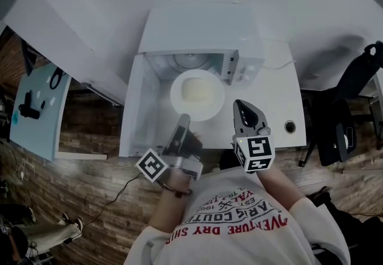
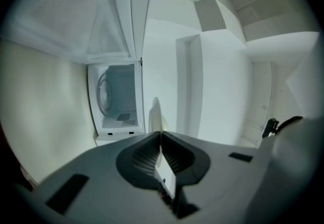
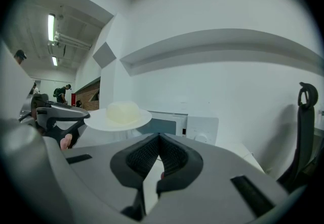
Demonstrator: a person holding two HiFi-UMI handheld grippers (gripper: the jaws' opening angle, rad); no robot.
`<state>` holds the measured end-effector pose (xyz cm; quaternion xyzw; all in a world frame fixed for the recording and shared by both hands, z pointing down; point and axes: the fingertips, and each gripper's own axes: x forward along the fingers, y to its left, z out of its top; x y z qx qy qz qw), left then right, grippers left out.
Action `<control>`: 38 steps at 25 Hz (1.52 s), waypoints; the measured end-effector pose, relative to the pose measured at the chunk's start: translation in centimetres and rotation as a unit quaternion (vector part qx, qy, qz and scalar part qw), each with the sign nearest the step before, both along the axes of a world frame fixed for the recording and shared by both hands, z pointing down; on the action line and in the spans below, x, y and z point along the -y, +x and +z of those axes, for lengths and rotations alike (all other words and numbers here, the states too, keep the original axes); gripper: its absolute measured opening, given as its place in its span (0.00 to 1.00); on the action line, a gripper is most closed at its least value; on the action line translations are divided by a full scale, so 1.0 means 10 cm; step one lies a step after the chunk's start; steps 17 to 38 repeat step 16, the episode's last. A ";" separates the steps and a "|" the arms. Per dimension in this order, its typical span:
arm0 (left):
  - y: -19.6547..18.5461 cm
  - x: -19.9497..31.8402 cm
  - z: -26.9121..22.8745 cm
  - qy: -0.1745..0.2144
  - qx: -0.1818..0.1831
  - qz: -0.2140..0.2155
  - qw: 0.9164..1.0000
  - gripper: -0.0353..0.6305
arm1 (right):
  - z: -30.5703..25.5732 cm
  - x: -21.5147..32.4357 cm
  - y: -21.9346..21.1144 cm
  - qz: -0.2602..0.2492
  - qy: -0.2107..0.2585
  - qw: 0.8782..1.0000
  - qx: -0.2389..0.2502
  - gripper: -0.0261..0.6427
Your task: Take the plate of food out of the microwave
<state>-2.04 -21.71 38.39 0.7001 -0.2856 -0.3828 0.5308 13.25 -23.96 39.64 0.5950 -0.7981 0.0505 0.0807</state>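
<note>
A white plate (image 1: 197, 95) carrying a pale mound of food (image 1: 197, 89) hangs in front of the open white microwave (image 1: 197, 30), outside its empty cavity (image 2: 117, 99). My left gripper (image 1: 183, 118) is shut on the plate's near rim. In the left gripper view the plate (image 2: 155, 114) shows edge-on between the closed jaws of that gripper (image 2: 161, 134). My right gripper (image 1: 239, 104) is to the right of the plate, shut with nothing in it. In the right gripper view the plate (image 3: 119, 117) floats to the left, beyond that gripper's (image 3: 159, 139) closed jaws.
The microwave door (image 1: 139, 108) stands swung open to the left. The white table (image 1: 281, 96) has a round cable hole (image 1: 290, 127) at its right front. A black office chair (image 1: 347, 114) stands to the right and a light blue table (image 1: 36, 108) to the left.
</note>
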 end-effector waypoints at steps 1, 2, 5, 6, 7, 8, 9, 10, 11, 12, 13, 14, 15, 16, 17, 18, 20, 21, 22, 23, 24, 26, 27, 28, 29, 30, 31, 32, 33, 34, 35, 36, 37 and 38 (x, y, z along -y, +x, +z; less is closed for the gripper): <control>0.00 0.00 0.00 0.000 0.000 0.001 1.000 0.07 | 0.00 0.00 0.00 0.000 0.000 1.000 0.001 0.06; 0.00 0.00 0.00 0.000 0.000 0.001 1.000 0.07 | 0.00 0.00 0.00 0.001 0.000 1.000 0.001 0.06; -0.01 -0.01 0.01 -0.001 0.002 0.003 1.000 0.07 | 0.00 -0.01 -0.01 0.003 -0.001 1.000 0.002 0.06; -0.01 -0.01 0.01 -0.001 0.002 0.003 1.000 0.07 | 0.00 -0.01 -0.01 0.003 -0.001 1.000 0.001 0.06; -0.01 -0.01 0.01 0.000 0.001 0.003 1.000 0.07 | 0.00 -0.01 0.00 0.004 0.000 1.000 0.001 0.06; -0.01 -0.01 0.00 0.001 0.001 0.004 1.000 0.07 | 0.00 -0.02 0.00 0.004 0.001 1.000 0.001 0.06; -0.02 -0.01 0.00 0.002 0.001 0.004 1.000 0.07 | -0.01 -0.02 0.00 0.004 0.002 1.000 0.000 0.06; -0.02 -0.01 0.00 0.002 0.000 0.004 1.000 0.07 | -0.01 -0.02 -0.01 0.004 0.002 1.000 -0.001 0.06; -0.02 -0.01 0.01 0.002 0.000 0.004 1.000 0.07 | -0.01 -0.03 -0.01 0.004 0.003 1.000 -0.002 0.06; -0.03 -0.01 0.01 0.001 -0.001 0.004 1.000 0.07 | 0.00 -0.03 -0.01 0.004 0.003 1.000 -0.003 0.06; -0.03 -0.01 0.01 0.002 0.000 0.004 1.000 0.07 | 0.00 -0.04 -0.01 0.004 0.002 1.000 -0.004 0.06; -0.03 -0.01 0.01 0.002 -0.001 0.004 1.000 0.07 | 0.00 -0.05 -0.01 0.004 0.002 1.000 -0.005 0.06; -0.03 -0.01 0.01 0.002 -0.001 0.005 1.000 0.07 | 0.00 -0.05 -0.01 0.005 0.003 1.000 -0.006 0.06; -0.03 -0.01 0.01 0.002 -0.001 0.006 1.000 0.07 | 0.00 -0.06 -0.01 0.005 0.003 1.000 -0.007 0.06; -0.03 -0.01 0.01 0.002 -0.001 0.006 1.000 0.07 | 0.00 -0.06 -0.01 0.005 0.003 1.000 -0.007 0.06; -0.03 -0.01 0.01 0.002 -0.001 0.006 1.000 0.07 | 0.00 -0.06 -0.01 0.005 0.003 1.000 -0.007 0.06; -0.03 -0.01 0.01 0.002 -0.001 0.006 1.000 0.07 | 0.00 -0.06 -0.01 0.005 0.003 1.000 -0.007 0.06; -0.03 -0.01 0.01 0.002 -0.001 0.006 1.000 0.07 | 0.00 -0.06 -0.01 0.005 0.003 1.000 -0.007 0.06; -0.03 -0.01 0.01 0.002 -0.001 0.006 1.000 0.07 | 0.00 -0.06 -0.01 0.005 0.003 1.000 -0.007 0.06; -0.03 -0.01 0.01 0.002 -0.001 0.006 1.000 0.07 | 0.00 -0.06 -0.01 0.005 0.003 1.000 -0.007 0.06; -0.03 -0.01 0.01 0.002 -0.001 0.006 1.000 0.07 | 0.00 -0.06 -0.01 0.005 0.003 1.000 -0.007 0.06; -0.03 -0.01 0.01 0.002 -0.001 0.006 1.000 0.07 | 0.00 -0.06 -0.01 0.005 0.003 1.000 -0.007 0.06; -0.03 -0.01 0.01 0.002 -0.001 0.006 1.000 0.07 | 0.00 -0.06 -0.01 0.005 0.003 1.000 -0.007 0.06; -0.03 -0.01 0.01 0.002 -0.001 0.006 1.000 0.07 | 0.00 -0.06 -0.01 0.005 0.003 1.000 -0.007 0.06; -0.03 -0.01 0.01 0.002 -0.001 0.006 1.000 0.07 | 0.00 -0.06 -0.01 0.005 0.003 1.000 -0.007 0.06; -0.03 -0.01 0.01 0.002 -0.001 0.006 1.000 0.07 | 0.00 -0.06 -0.01 0.005 0.003 1.000 -0.007 0.06; -0.03 -0.01 0.01 0.002 -0.001 0.006 1.000 0.07 | 0.00 -0.06 -0.01 0.005 0.003 1.000 -0.007 0.06; -0.03 -0.01 0.01 0.002 -0.001 0.006 1.000 0.07 | 0.00 -0.06 -0.01 0.005 0.003 1.000 -0.007 0.06; -0.03 -0.01 0.01 0.002 -0.001 0.006 1.000 0.07 | 0.00 -0.06 -0.01 0.005 0.003 1.000 -0.007 0.06; -0.03 -0.01 0.01 0.002 -0.001 0.006 1.000 0.07 | 0.00 -0.06 -0.01 0.005 0.003 1.000 -0.007 0.06; -0.03 -0.01 0.01 0.002 -0.001 0.006 1.000 0.07 | 0.00 -0.06 -0.01 0.005 0.003 1.000 -0.007 0.06; -0.03 -0.01 0.01 0.002 -0.001 0.006 1.000 0.07 | 0.00 -0.06 -0.01 0.005 0.003 1.000 -0.007 0.06; -0.03 -0.01 0.01 0.002 -0.001 0.006 1.000 0.07 | 0.00 -0.06 -0.01 0.005 0.003 1.000 -0.007 0.06; -0.03 -0.01 0.01 0.002 -0.001 0.006 1.000 0.07 | 0.00 -0.06 -0.01 0.005 0.003 1.000 -0.007 0.06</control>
